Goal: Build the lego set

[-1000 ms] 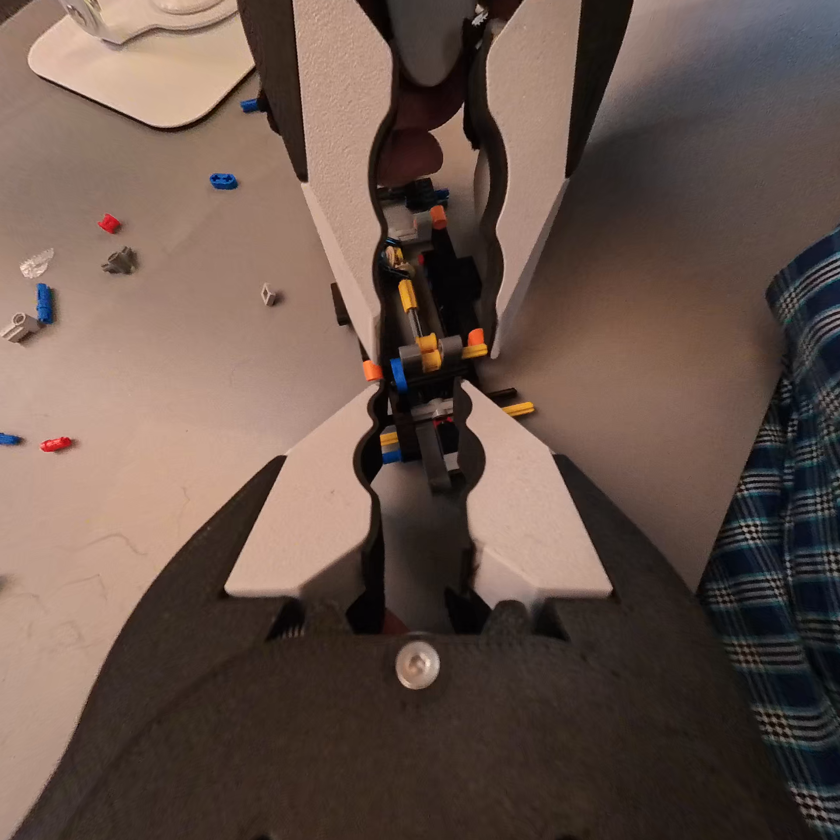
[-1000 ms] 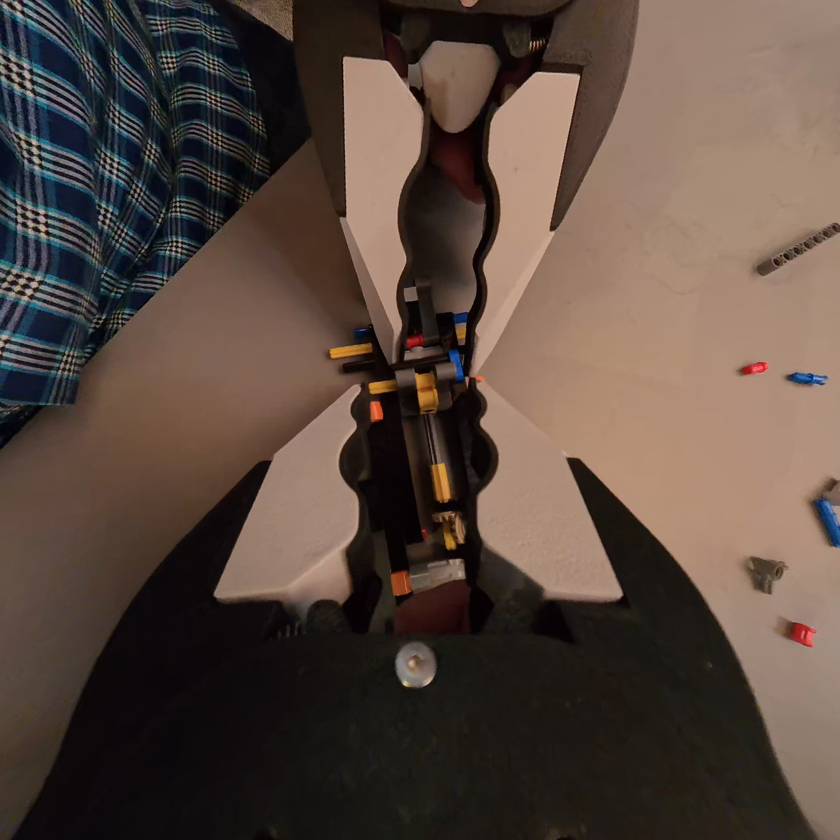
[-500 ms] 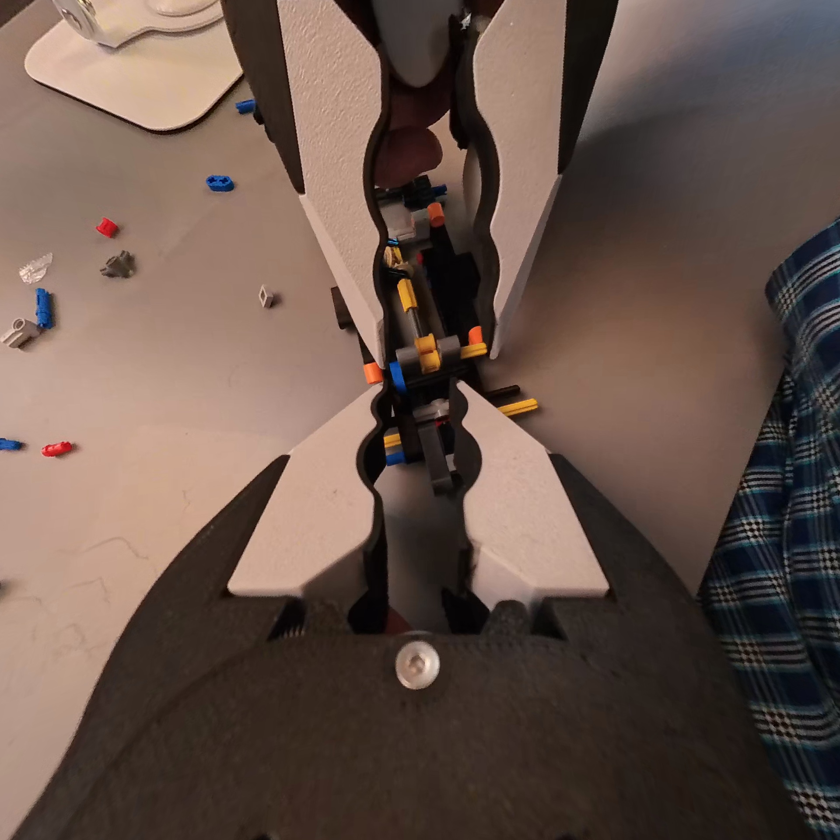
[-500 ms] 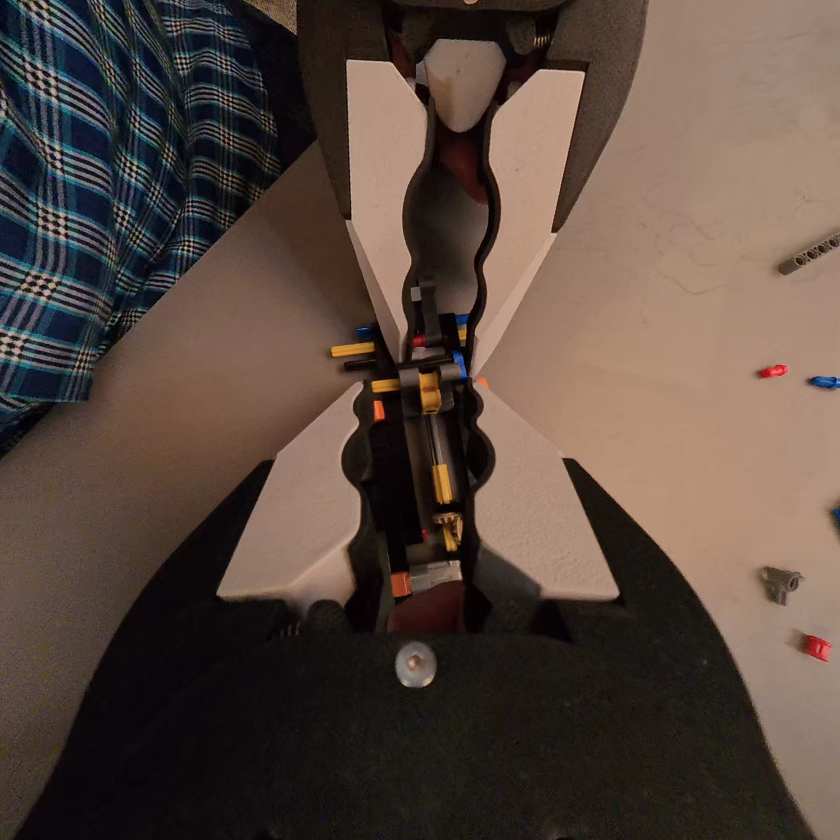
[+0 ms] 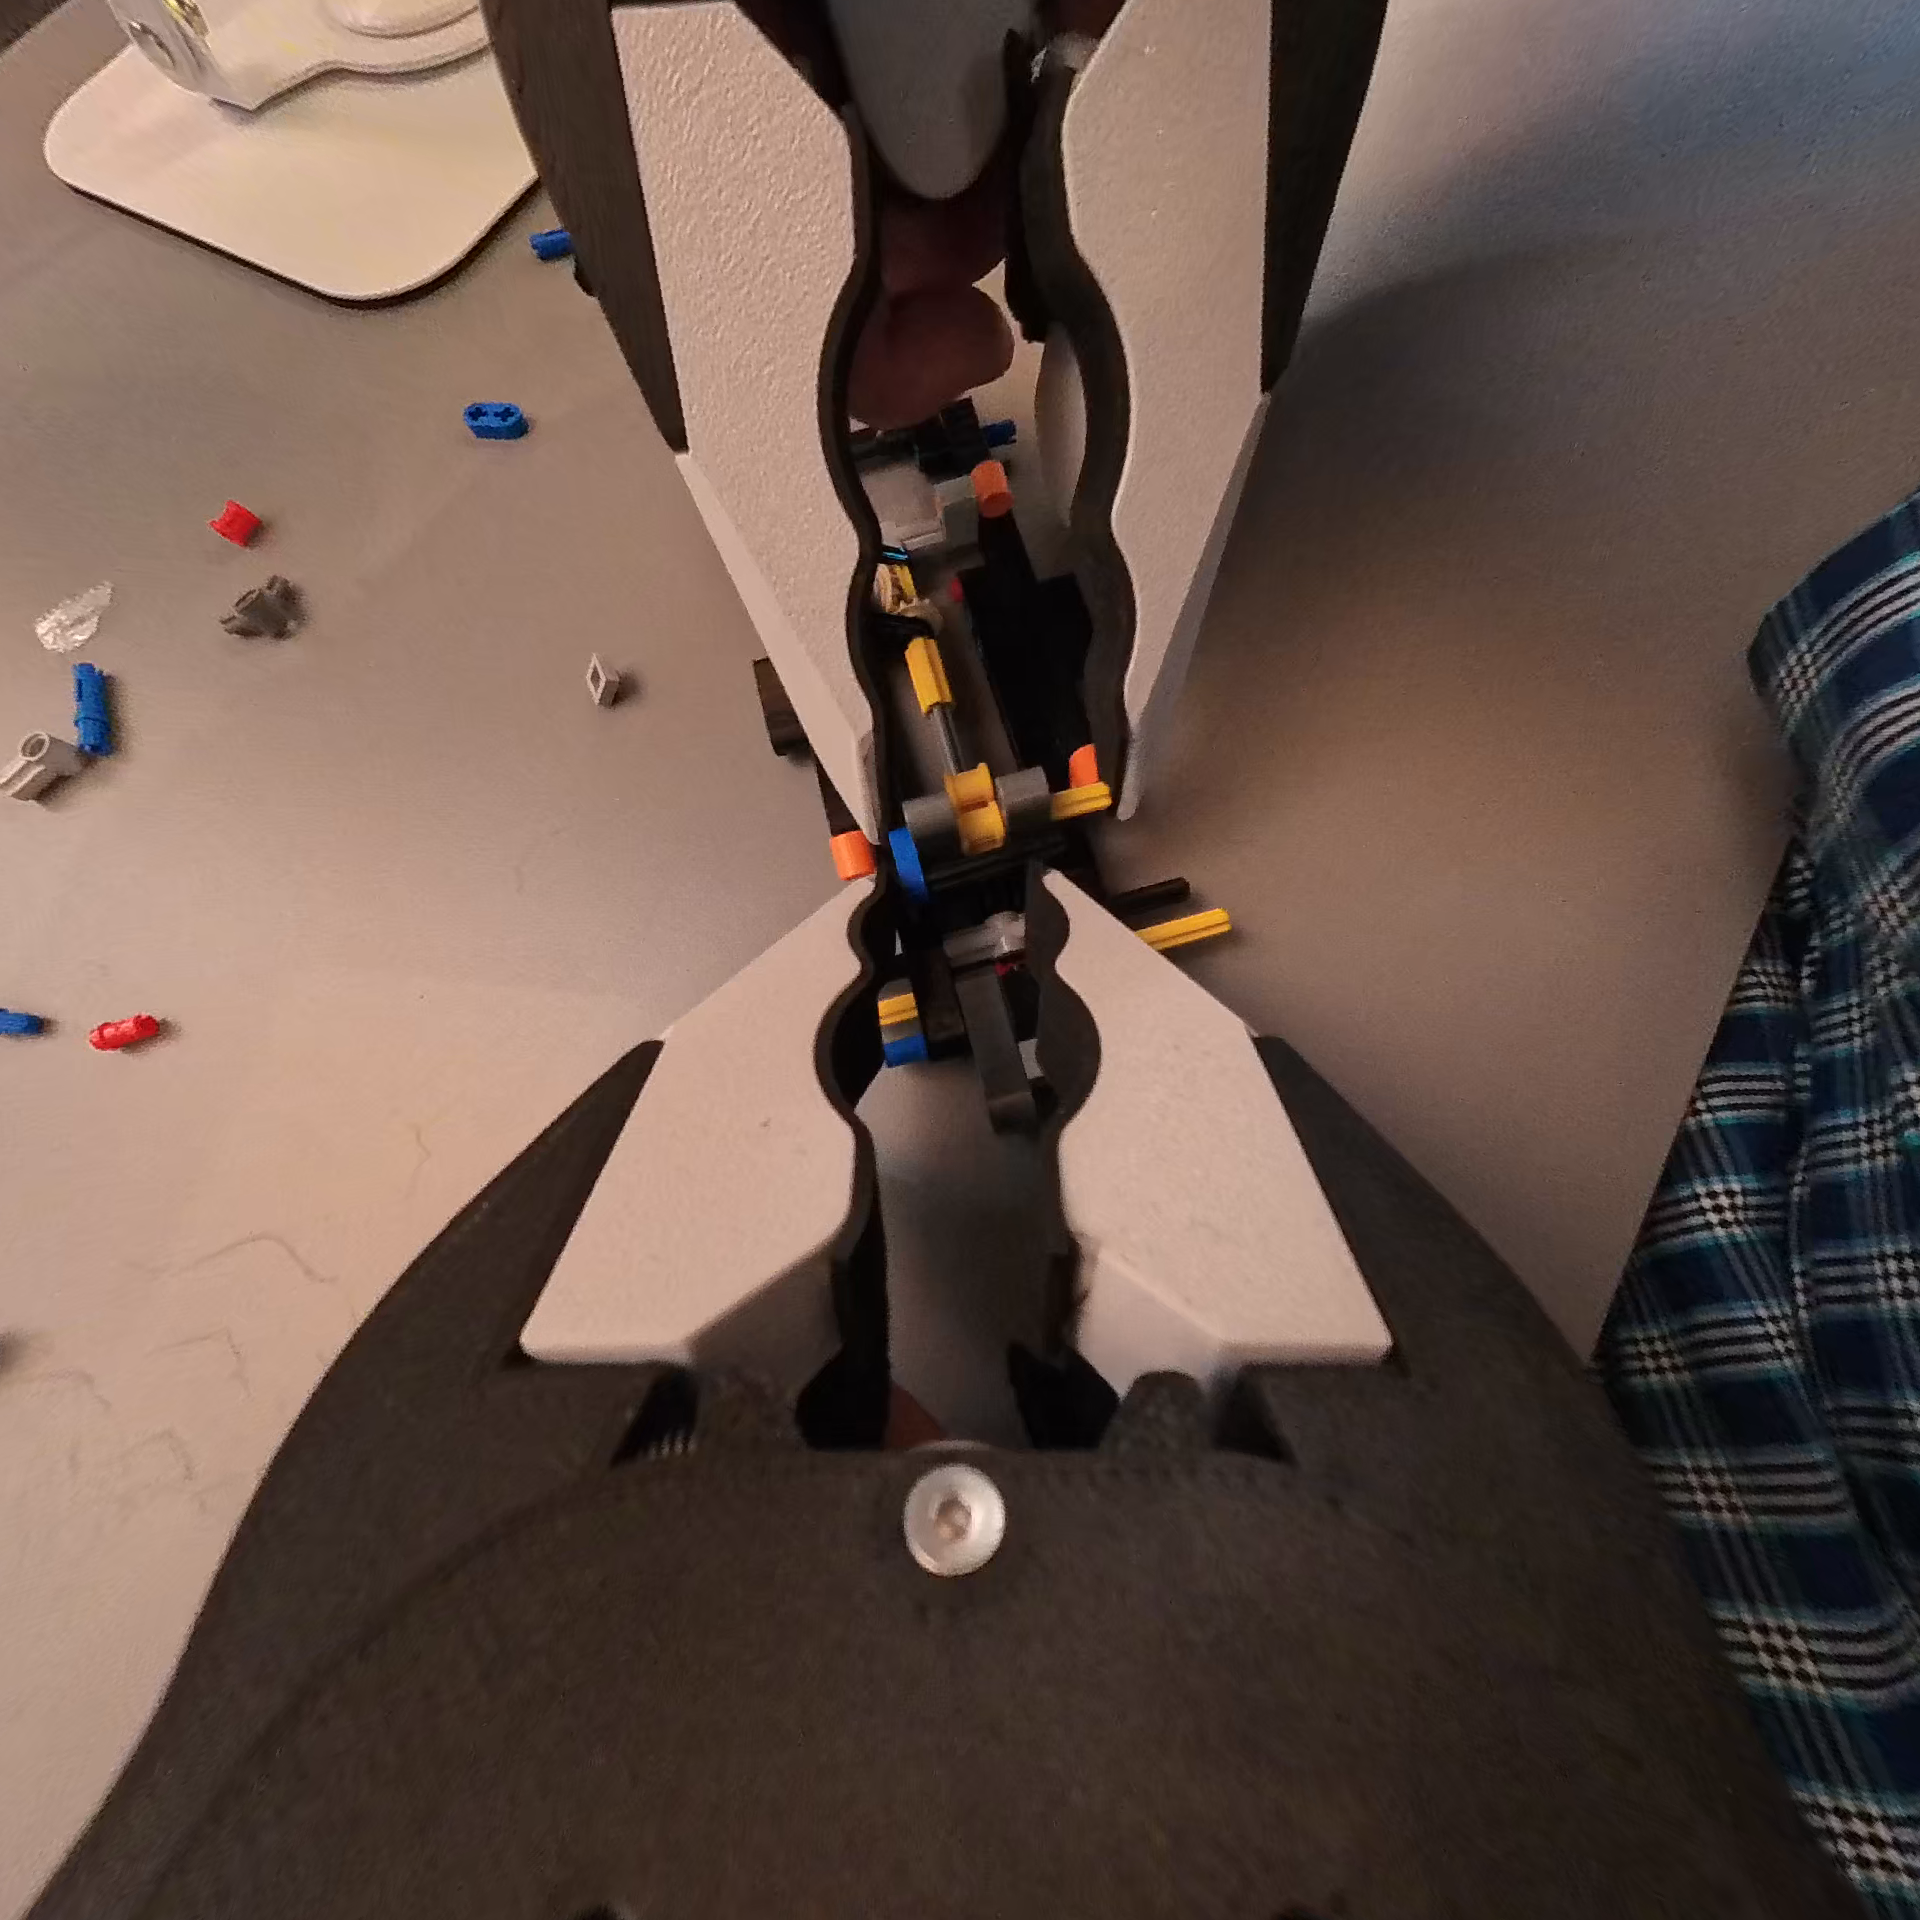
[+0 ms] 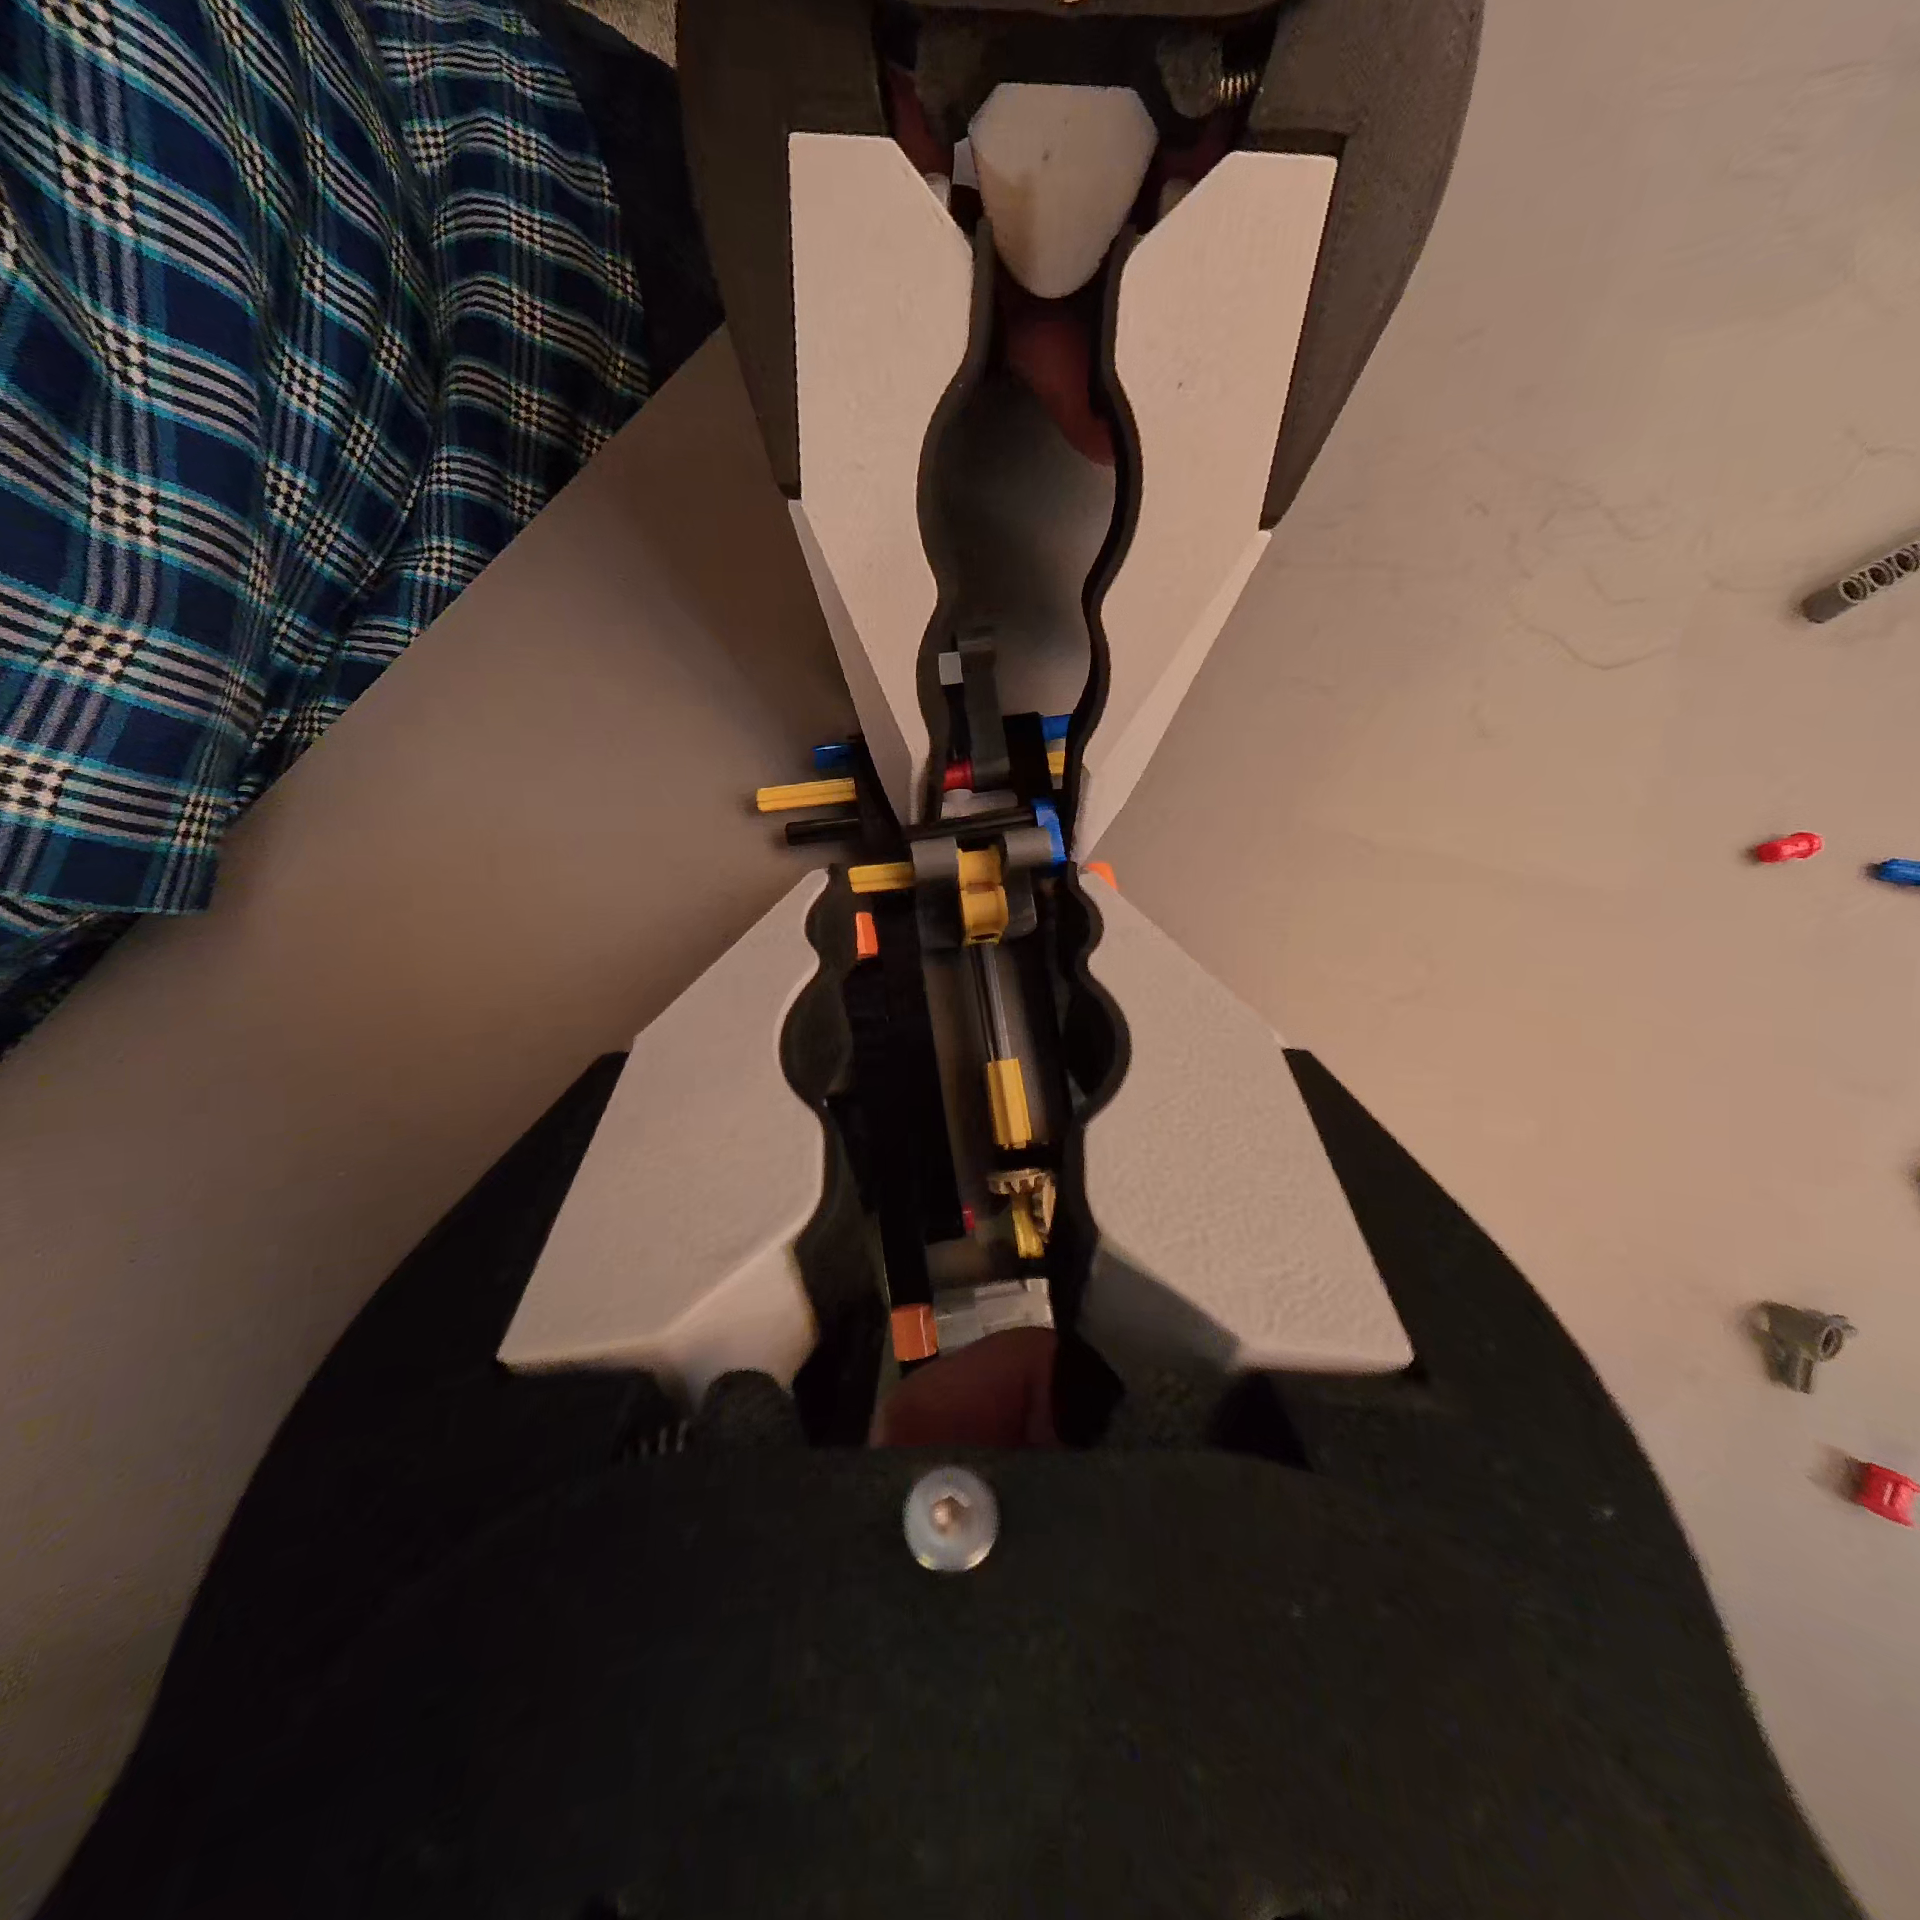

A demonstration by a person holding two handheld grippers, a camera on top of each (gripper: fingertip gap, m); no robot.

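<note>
left hand-held gripper (image 5: 961, 914): clamped on the near end of the lego assembly (image 5: 971, 821); dark grey lever piece (image 5: 1003, 1049) sits between its fingers, just behind the tips.
right hand-held gripper (image 6: 951, 894): clamped on the opposite, longer end; black beams and the yellow shaft (image 6: 1006, 1101) run back between its fingers toward the palm.
assembly position: held between the two gripper tips, which meet nose to nose; looks lifted off the tabletop (image 5: 416, 1039), can't confirm contact underneath.
joint zone: grey-and-yellow connector (image 5: 977, 816) sits right at the gap between both pairs of tips; yellow axle (image 5: 1184, 925) and a black pin stick out sideways just beside the left gripper's tips.
step in hand (judgement): seating or aligning parts at that joint while both ends are braced.
how to do it well: keep both grips coaxial, push straight along the beam, no twist; avoid knocking the protruding axle; don't squeeze harder, the frame is narrow and could pop apart.
farther out, left gripper's side: loose parts well apart on the tabletop – red pin (image 5: 123, 1031), blue connector (image 5: 495, 421), grey connector (image 5: 260, 608).
beyond: white stand base (image 5: 291, 197).
</note>
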